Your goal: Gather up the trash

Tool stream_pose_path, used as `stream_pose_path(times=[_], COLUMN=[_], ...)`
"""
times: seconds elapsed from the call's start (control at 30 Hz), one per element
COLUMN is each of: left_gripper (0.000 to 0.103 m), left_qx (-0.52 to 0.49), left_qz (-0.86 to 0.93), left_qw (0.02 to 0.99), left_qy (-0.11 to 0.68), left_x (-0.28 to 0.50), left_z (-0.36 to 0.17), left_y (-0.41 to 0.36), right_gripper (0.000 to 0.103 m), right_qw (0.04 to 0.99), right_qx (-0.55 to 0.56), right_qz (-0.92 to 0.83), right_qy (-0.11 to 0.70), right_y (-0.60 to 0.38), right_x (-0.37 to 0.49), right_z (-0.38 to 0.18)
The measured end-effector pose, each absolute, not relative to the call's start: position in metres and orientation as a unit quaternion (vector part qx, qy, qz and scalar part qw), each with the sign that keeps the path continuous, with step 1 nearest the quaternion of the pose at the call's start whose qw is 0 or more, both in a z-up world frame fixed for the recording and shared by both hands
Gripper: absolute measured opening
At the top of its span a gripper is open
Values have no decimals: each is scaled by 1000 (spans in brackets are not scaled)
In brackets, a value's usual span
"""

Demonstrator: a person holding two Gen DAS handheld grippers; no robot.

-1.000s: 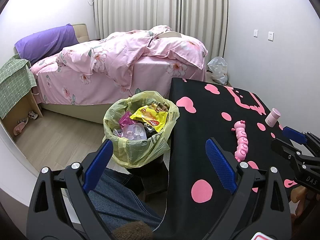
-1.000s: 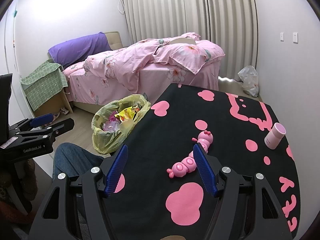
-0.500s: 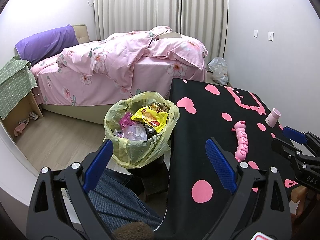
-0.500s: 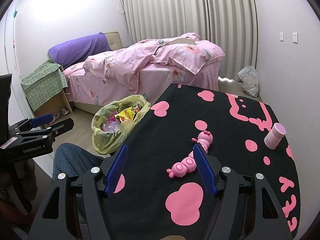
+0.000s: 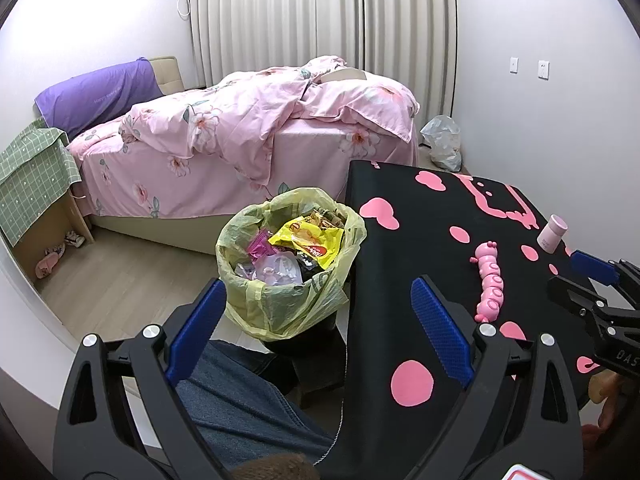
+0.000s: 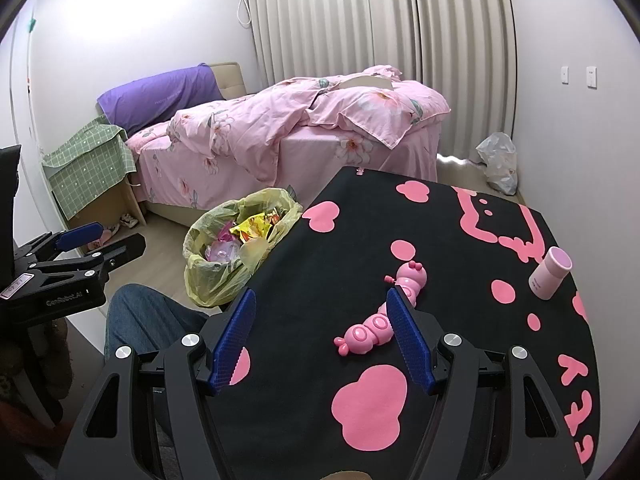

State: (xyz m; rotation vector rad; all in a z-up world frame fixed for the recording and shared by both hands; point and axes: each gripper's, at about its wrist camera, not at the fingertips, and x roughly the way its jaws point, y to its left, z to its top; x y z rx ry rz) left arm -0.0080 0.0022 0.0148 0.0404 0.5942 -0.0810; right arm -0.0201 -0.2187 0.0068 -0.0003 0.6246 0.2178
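A bin lined with a yellow bag [image 5: 288,276] [image 6: 236,256] stands on the floor at the table's left edge, filled with wrappers, a yellow packet on top. My left gripper [image 5: 316,312] hangs open and empty just in front of the bin, over a denim-clad leg. My right gripper [image 6: 320,332] is open and empty above the black table [image 6: 440,264] with pink shapes. A pink caterpillar toy [image 6: 380,320] [image 5: 490,284] lies just past its right finger. A small pink cup [image 6: 550,272] [image 5: 552,234] stands at the table's right.
A bed with pink floral bedding [image 5: 260,140] fills the room behind the bin. A green checked cloth covers a wooden cabinet [image 5: 32,184] on the left. A white plastic bag [image 5: 442,142] sits on the floor by the right wall. Slippers [image 5: 48,266] lie under the cabinet.
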Motion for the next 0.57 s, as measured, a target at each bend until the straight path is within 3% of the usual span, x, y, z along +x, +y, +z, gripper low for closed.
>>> stream_pose_path(times=[0.37, 0.5, 0.57], left_gripper=[89, 89, 89], left_qx=[13, -2, 4], left_qz=[-39, -60, -82], left_qw=[955, 941, 929], left_qy=[294, 333, 360], left_x=[-7, 12, 30], left_z=[18, 5, -9], left_y=[3, -7, -24], right_gripper=[64, 64, 70], right_qw=[946, 946, 943], right_qx=[-13, -8, -19], right_qz=[104, 93, 85], right_qy=[307, 310, 320], right_y=[-213, -231, -249], right_x=[-21, -11, 8], right_z=[7, 7, -2])
